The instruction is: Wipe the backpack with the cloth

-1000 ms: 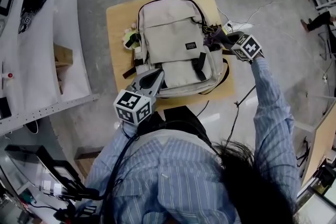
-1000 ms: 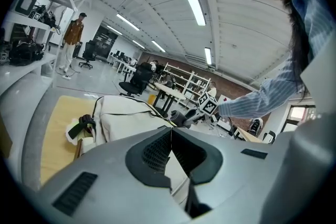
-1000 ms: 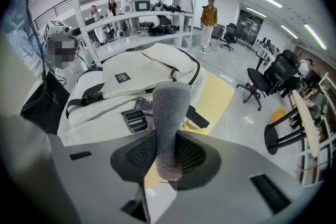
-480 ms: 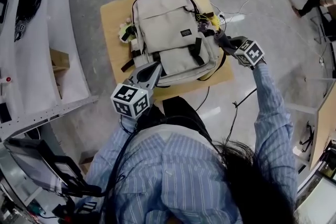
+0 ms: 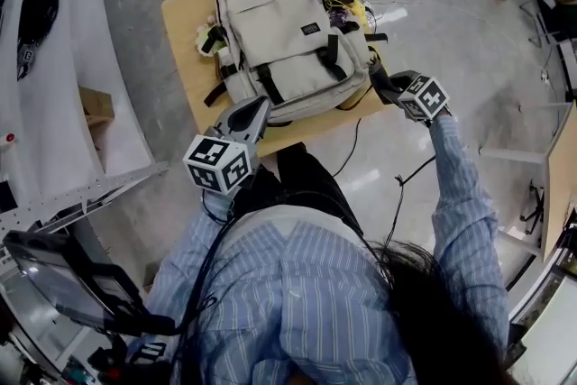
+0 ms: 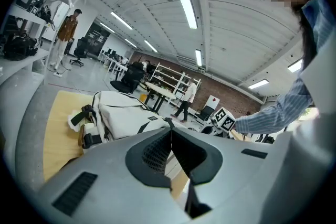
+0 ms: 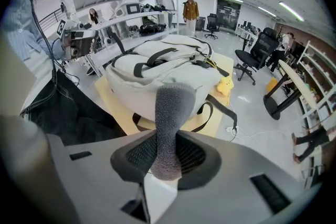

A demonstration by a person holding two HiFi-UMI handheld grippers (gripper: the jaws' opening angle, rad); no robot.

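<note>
2 grippers off backpack (image 5: 287, 36); backpack flat on bench (image 5: 183, 32). Right gripper (image 5: 377, 78) clamped on grey cloth (image 7: 172, 113), just beside backpack's near right corner, cloth apparently not touching. Left gripper (image 5: 257, 107) closed, empty, near backpack's bottom edge. Judged: no wiping contact now; no surface shows as wiped.

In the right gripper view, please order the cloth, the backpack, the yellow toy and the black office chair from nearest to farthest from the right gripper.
1. cloth: clamped in the right gripper itself.
2. backpack: straight ahead on the table.
3. yellow toy: beside the backpack, to the right.
4. black office chair: on the floor beyond the table, right.
</note>
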